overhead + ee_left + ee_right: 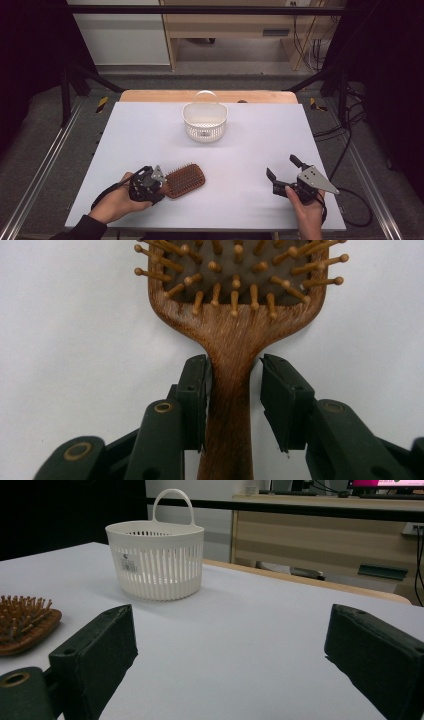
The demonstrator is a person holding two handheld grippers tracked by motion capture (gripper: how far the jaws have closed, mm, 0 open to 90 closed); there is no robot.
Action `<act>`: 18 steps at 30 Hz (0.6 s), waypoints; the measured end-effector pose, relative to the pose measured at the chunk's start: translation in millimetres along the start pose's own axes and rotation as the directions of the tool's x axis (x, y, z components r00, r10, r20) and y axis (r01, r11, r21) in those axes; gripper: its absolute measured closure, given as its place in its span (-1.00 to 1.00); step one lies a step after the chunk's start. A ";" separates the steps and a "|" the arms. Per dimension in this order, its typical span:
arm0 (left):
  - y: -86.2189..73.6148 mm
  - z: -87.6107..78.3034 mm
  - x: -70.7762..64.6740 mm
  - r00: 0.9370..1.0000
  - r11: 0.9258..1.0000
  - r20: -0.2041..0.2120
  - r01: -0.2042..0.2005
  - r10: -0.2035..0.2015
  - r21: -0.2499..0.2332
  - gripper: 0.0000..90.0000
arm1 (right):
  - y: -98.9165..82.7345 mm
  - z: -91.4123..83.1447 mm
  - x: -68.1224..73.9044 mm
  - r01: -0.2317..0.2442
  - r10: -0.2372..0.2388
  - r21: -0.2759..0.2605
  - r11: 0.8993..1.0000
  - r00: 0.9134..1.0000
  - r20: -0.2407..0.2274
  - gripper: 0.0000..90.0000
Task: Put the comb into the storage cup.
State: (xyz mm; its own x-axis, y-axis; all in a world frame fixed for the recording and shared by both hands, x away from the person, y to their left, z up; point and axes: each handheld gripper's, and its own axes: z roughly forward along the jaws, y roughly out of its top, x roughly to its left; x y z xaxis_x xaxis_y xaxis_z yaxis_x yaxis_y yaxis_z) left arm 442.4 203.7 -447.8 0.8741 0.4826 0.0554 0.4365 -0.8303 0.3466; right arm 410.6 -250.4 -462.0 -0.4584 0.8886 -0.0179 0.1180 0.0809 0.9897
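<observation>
A wooden hairbrush (185,180) lies bristles up on the white table (150,130), near the front left. My left gripper (162,188) is at its handle. In the left gripper view the brush handle (235,335) runs between the jaws of my left gripper (234,371); one pad (197,390) touches the wood and the other stands a small gap away. My right gripper (282,166) rests at the front right, wide open with nothing between its fingers. In the right gripper view, beyond my right gripper (230,625), the brush (25,625) lies at the left edge.
A white slotted basket (205,121) with an arched handle stands at the middle back of the table; in the right gripper view the basket (157,562) is ahead and to the left. Wooden furniture and cables are behind the table.
</observation>
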 end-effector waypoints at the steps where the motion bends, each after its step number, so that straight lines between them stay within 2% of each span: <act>1: 1.0 0.4 0.7 1.000 1.000 0.004 -0.001 0.001 0.007 0.43 | 0.1 0.0 -0.1 0.000 0.000 -0.001 1.000 1.000 -0.001 -0.85; 9: 8.7 2.8 3.1 0.999 0.998 0.038 0.001 -0.003 0.060 0.54 | -0.1 0.3 -0.4 -0.010 0.010 -0.001 1.000 1.000 -0.007 -0.85; 12: 8.8 2.8 2.3 0.999 0.998 0.032 0.005 -0.007 0.059 0.58 | 0.1 0.2 0.6 -0.008 0.008 0.000 1.000 1.000 -0.012 -0.85; 18: 3.0 0.1 -4.0 1.000 1.000 -0.007 -0.008 0.008 0.012 0.60 | 0.3 0.4 0.3 -0.013 0.013 -0.002 1.000 1.000 -0.014 -0.85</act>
State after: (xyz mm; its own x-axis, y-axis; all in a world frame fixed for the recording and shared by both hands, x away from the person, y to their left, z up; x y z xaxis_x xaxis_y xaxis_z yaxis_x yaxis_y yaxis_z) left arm 440.3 199.2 -447.0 0.8759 0.4781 0.0647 0.4322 -0.8372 0.3352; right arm 410.8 -249.9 -461.8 -0.4689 0.8833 -0.0030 0.1225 0.0684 0.9901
